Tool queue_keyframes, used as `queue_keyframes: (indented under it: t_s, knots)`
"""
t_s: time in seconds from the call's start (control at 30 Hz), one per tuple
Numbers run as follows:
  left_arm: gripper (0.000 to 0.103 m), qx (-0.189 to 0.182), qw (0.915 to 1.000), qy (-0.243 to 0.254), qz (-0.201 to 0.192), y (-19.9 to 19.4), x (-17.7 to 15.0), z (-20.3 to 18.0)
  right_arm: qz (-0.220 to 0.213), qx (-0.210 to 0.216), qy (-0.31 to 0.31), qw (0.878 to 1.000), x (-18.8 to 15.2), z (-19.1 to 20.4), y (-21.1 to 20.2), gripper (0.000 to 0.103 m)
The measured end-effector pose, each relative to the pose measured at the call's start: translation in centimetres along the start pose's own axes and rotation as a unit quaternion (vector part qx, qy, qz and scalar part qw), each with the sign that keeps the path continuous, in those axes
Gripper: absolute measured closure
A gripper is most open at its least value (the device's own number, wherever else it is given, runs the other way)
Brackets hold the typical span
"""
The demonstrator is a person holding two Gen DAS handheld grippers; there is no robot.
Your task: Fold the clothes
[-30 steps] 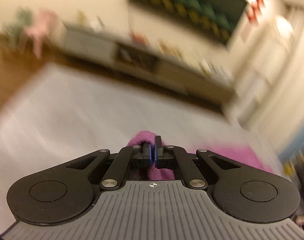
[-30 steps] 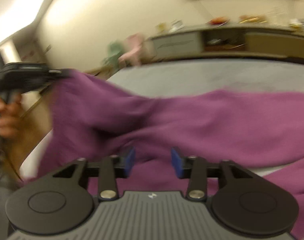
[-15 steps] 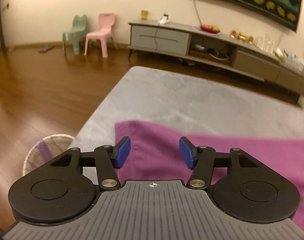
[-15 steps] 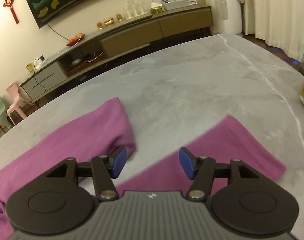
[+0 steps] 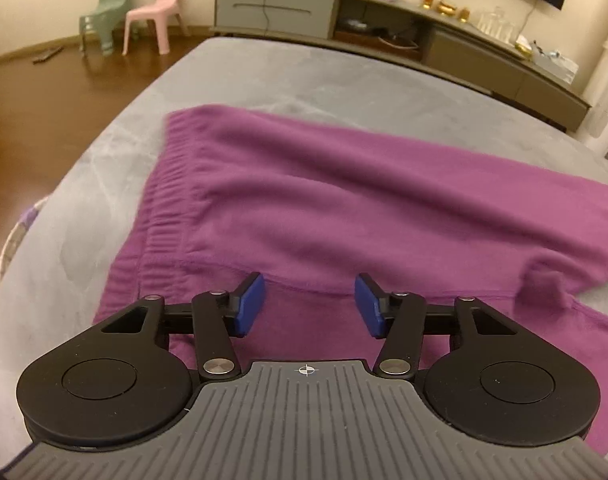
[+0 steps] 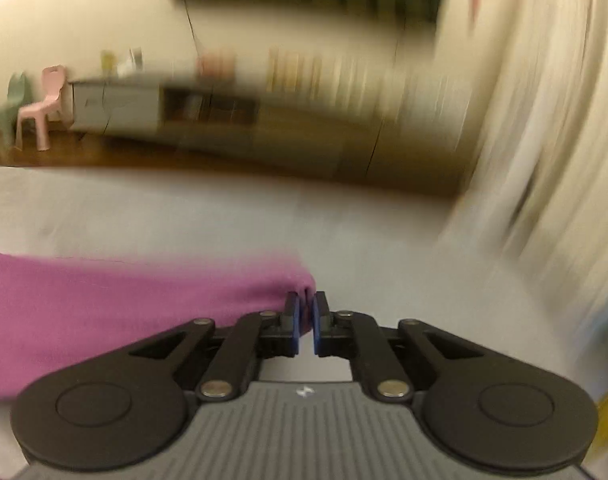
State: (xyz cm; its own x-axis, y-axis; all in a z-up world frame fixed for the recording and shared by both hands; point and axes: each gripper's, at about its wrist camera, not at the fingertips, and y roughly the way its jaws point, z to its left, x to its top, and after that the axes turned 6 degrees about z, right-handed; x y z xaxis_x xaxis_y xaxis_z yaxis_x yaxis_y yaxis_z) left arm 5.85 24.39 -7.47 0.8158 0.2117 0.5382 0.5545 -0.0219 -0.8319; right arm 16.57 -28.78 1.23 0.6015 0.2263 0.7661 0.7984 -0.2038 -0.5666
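A living room is seen: wooden floor, a long low cabinet along the far wall, a pink chair and a green chair at far left. A grey desk fills the near ground.

A purple garment is spread across the desk, its ribbed band at the left, the cloth running off to the right with soft ridges. A small tuft is bunched up near the right edge.

The left hand-held gripper is held just above the near part of the garment, pads parted, nothing between them.

The right hand-held gripper is clenched on a far-right tip of the garment; a little cloth is seen pinched between the pads. That view is heavily smeared, which suggests fast motion.

Risks judged from here:
- Only a thin tip is pinched on the right; a quick pull could let it slip out.
- With the left side unheld, the whole garment could be dragged across the smooth desk rather than folded.
- Ridges and the bunched tuft could be trapped under a fold.
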Motion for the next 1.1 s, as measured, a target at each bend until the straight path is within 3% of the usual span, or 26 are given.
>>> queue_keyframes:
  t_s: [0.03, 0.07, 0.1, 0.13, 0.17, 0.2, 0.23, 0.3, 0.37, 0.47, 0.53, 0.6, 0.67, 0.73, 0.77, 0.83, 0.87, 0.9, 0.97, 1.07, 1.1]
  knots:
    - [0.06, -0.004, 1.0, 0.002, 0.001, 0.0, -0.2, 0.0, -0.064, -0.034, -0.062, 0.995, 0.6, 1.1, -2.5, 0.097]
    - [0.06, -0.009, 0.9999, 0.005, 0.002, -0.1, -0.4, 0.0, -0.11, -0.067, -0.13, 0.983, 0.6, 2.6, -4.5, 0.096]
    - [0.06, -0.011, 0.9999, 0.008, 0.005, 0.1, -0.6, 0.0, -0.12, -0.085, -0.18, 0.973, 0.2, 3.8, -5.1, 0.095]
    - [0.059, -0.013, 0.9999, 0.009, 0.006, 0.2, -0.7, 0.1, -0.099, -0.064, -0.217, 0.969, -1.0, 4.8, -5.0, 0.092]
    - [0.058, -0.015, 0.9998, 0.013, 0.002, 0.1, -0.8, 0.1, -0.077, -0.042, -0.254, 0.963, -2.2, 5.9, -4.9, 0.082]
    - [0.058, -0.015, 0.9998, 0.015, 0.0, 0.0, -0.9, 0.0, -0.055, -0.021, -0.289, 0.956, -3.4, 6.9, -4.8, 0.059]
    - [0.058, -0.016, 0.9998, 0.014, -0.001, -0.1, -1.0, -0.1, -0.02, 0.011, -0.299, 0.954, -5.0, 7.4, -4.3, 0.05]
    - [0.057, -0.016, 0.9997, 0.018, 0.0, -0.4, -1.1, -0.2, 0.03, 0.049, -0.239, 0.969, -7.1, 6.6, -3.8, 0.048]
    - [0.057, -0.016, 0.9996, 0.022, 0.003, -0.4, -1.0, -0.1, 0.08, 0.086, -0.177, 0.977, -9.3, 5.8, -3.2, 0.048]
    - [0.057, -0.011, 0.9995, 0.028, 0.0, -0.8, 0.4, 0.2, 0.091, 0.126, -0.007, 0.988, -9.3, 1.1, -2.4, 0.047]
    - [0.056, -0.008, 0.9992, 0.033, -0.019, -1.5, 1.9, 0.0, 0.097, 0.15, 0.107, 0.978, -9.3, -2.0, -1.9, 0.046]
    - [0.055, -0.003, 0.9988, 0.036, -0.033, -1.8, 3.8, -0.4, 0.102, 0.172, 0.218, 0.955, -9.4, -5.1, -1.3, 0.046]
    - [0.053, 0.001, 0.9984, 0.044, -0.035, -1.1, 5.8, -1.1, 0.127, 0.13, 0.256, 0.949, -9.2, -6.9, 1.6, 0.046]
    - [0.054, -0.004, 0.9985, 0.05, -0.019, 0.8, 7.8, -1.9, 0.155, 0.11, 0.23, 0.954, -8.7, -6.3, 4.4, 0.047]
    - [0.055, 0.004, 0.9987, 0.05, -0.01, 2.0, 8.7, -2.2, 0.176, 0.101, 0.207, 0.957, -8.5, -5.6, 6.1, 0.056]
    - [0.059, 0.028, 0.9976, 0.062, 0.014, 4.7, 10.1, -3.0, 0.173, 0.078, 0.148, 0.971, -8.0, -4.0, 7.1, 0.08]
    - [0.06, 0.042, 0.9964, 0.07, 0.025, 5.9, 10.5, -3.3, 0.172, 0.079, 0.107, 0.976, -7.5, -3.4, 7.2, 0.097]
    - [0.06, 0.056, 0.9948, 0.078, 0.036, 7.2, 11.0, -3.6, 0.177, 0.059, 0.076, 0.979, -7.0, -2.9, 7.4, 0.097]
    - [0.045, 0.077, 0.9927, 0.086, 0.035, 9.0, 11.7, -3.5, 0.185, -0.016, 0.015, 0.982, -6.8, -2.6, 8.8, 0.097]
    - [0.043, 0.064, 0.9955, 0.053, 0.046, 10.7, 13.9, -2.3, 0.202, -0.113, -0.014, 0.973, -6.6, -4.9, 12.1, 0.096]
    - [0.043, 0.068, 0.9955, 0.051, 0.042, 11.2, 14.5, -2.2, 0.206, -0.124, -0.013, 0.971, -6.7, -5.7, 12.7, 0.094]
